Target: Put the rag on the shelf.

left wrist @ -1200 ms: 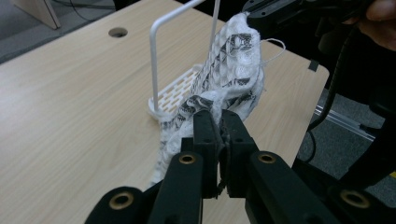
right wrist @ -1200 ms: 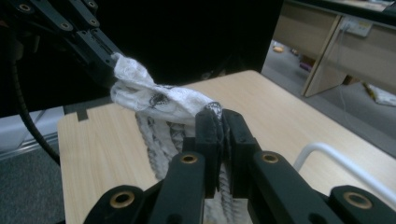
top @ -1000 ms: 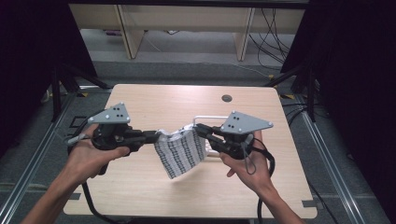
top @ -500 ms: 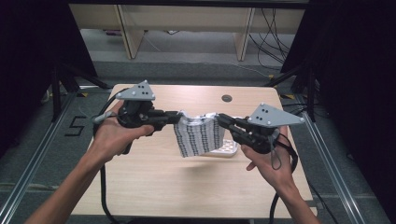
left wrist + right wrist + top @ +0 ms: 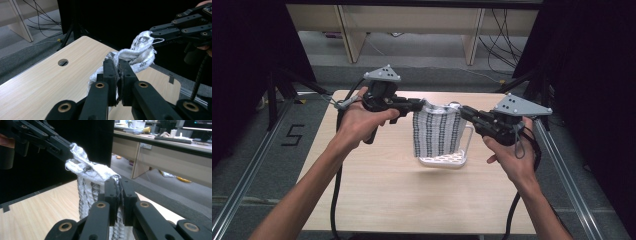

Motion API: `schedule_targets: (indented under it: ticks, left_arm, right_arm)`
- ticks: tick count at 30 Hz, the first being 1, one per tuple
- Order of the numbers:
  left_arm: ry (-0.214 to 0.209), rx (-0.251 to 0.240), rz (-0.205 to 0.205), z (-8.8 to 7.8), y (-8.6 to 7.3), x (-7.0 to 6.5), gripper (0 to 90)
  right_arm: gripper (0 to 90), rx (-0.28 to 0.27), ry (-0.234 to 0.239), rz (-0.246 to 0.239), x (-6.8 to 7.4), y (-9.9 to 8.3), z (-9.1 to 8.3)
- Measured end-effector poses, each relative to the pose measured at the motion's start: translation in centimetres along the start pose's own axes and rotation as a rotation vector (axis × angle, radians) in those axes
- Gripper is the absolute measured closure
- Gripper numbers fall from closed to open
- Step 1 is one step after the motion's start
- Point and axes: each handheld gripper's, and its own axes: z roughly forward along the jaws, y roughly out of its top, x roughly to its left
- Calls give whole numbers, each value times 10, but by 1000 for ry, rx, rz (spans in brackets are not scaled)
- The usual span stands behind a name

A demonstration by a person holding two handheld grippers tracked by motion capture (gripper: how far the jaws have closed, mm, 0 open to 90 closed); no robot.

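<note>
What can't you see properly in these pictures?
- White basket on the table: in the high view, the hanging patterned cloth covers most of it, so what's inside is hidden.
- Cloth's lower end: cut off by the bottom edge in the right gripper view, behind the right gripper.
- Cloth's pinched corner: buried in the shut left gripper.
- Desk clutter, right gripper view: too small and blurred.

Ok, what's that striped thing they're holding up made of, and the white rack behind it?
The striped cloth looks like soft woven fabric, matte: it bunches and frays where the tongs pinch it. The white rack looks like moulded plastic, smooth with perforated holes, though coated metal can't be ruled out.
</note>
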Motion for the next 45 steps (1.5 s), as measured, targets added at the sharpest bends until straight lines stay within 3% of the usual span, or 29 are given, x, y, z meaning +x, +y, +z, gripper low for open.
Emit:
schedule_targets:
  ticks: [3,5,15,18,25,26,32,34,35,37,38,40,42,45]
  left_arm:
    - [6,-12,-20,7,4,5,854]
    - [14,-14,-31,13,8,9,854]
    - [-6,-16,-117,39,15,25,848]
    - [-10,-9,-125,43,15,27,845]
    - [-12,-12,-170,53,15,39,837]
    - [-17,-24,-195,59,14,45,836]
    - [-13,-29,-228,75,11,54,837]
    - [-5,-25,-244,83,9,60,838]
    - [8,-19,-243,85,8,62,840]
    - [15,-10,-253,87,6,65,840]
    - [22,-5,-262,89,5,68,839]
    - [34,3,-277,93,2,72,835]
    - [42,14,-288,97,-1,75,830]
    - [48,47,-290,103,-7,79,822]
  right_arm:
    - [862,3,-8,12,-9,2,5]
    - [862,9,-13,51,-16,4,10]
    - [861,24,-59,70,-41,3,27]
    - [860,29,-62,113,-43,2,28]
    - [859,56,-80,129,-52,-3,36]
    - [859,58,-76,127,-55,-3,39]
    - [857,93,-101,146,-66,-7,50]
    - [856,97,-109,145,-72,-9,56]
    - [855,107,-110,176,-72,-10,58]
    - [855,109,-110,163,-76,-12,62]
    - [854,121,-110,185,-77,-13,66]
    - [852,125,-119,185,-80,-16,72]
    - [848,164,-110,214,-84,-19,80]
    - [841,180,-104,209,-87,-23,86]
